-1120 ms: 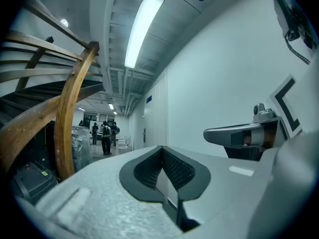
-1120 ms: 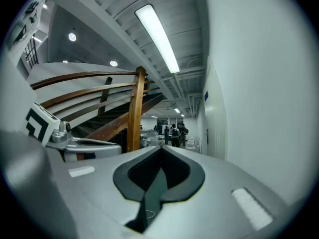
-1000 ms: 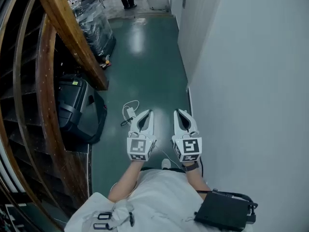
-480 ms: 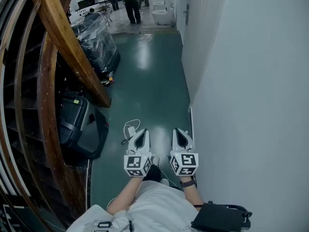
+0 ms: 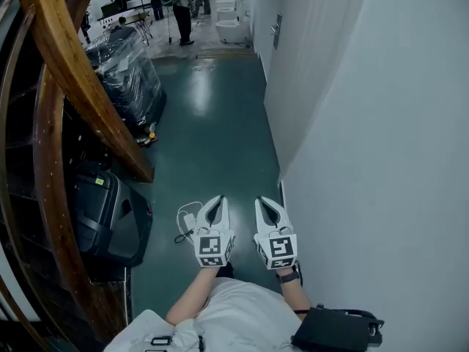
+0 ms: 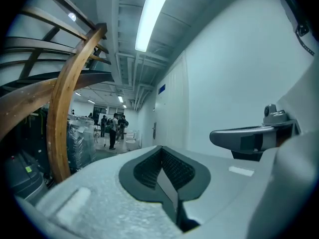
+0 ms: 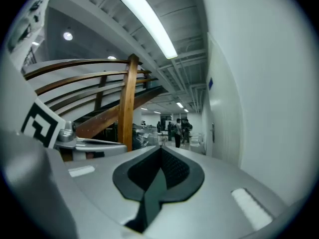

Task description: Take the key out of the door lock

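Note:
My left gripper (image 5: 218,199) and right gripper (image 5: 263,201) are held side by side low in the head view, above the green floor and pointing down the corridor. Both are shut with nothing between the pads; the left gripper (image 6: 162,152) and right gripper (image 7: 161,151) show closed dark pads in their own views. A door with a metal handle plate (image 5: 275,29) is set in the white wall far ahead on the right. It appears small as the handle (image 6: 154,131) and the handle (image 7: 213,132). The key is too small to make out.
A curved wooden stair rail (image 5: 80,72) and a black case (image 5: 102,218) line the left side. A plastic-wrapped stack (image 5: 126,72) stands further on. A white cable (image 5: 187,222) lies on the floor by my left gripper. People (image 5: 179,2) and white fixtures (image 5: 233,28) are at the far end.
The view has advanced along the corridor and the door handle now shows more clearly ahead. Both grippers stay shut and side by side.

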